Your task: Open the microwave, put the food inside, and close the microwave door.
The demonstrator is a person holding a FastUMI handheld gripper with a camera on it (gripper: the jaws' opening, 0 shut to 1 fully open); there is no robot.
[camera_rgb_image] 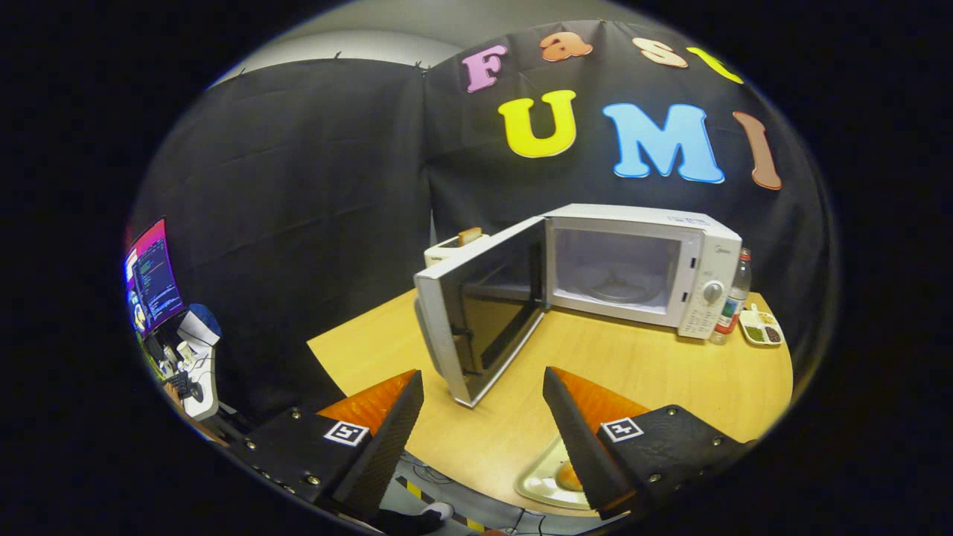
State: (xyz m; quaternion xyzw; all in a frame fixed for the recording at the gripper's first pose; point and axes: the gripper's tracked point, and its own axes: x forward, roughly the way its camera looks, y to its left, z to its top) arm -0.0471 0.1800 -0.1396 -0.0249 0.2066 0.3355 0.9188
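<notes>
Standing wide open on the tabletop (655, 365), the microwave (633, 268) shows its door (480, 305) swung out and cavity bare, while the gripper (484, 387), fingers spread and empty, hovers above the food (569, 476) waiting on its tray (540, 480) below.

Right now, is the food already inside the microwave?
No. The microwave cavity holds just its turntable; the food tray sits on the table by the open, empty jaws.

Even overhead light falls bright on the table (655, 372), with soft shadows under the microwave (633, 264). Straight lines bow strongly toward the rim. The monitor (153, 275) glows oversaturated; focus stays reasonably sharp.
</notes>
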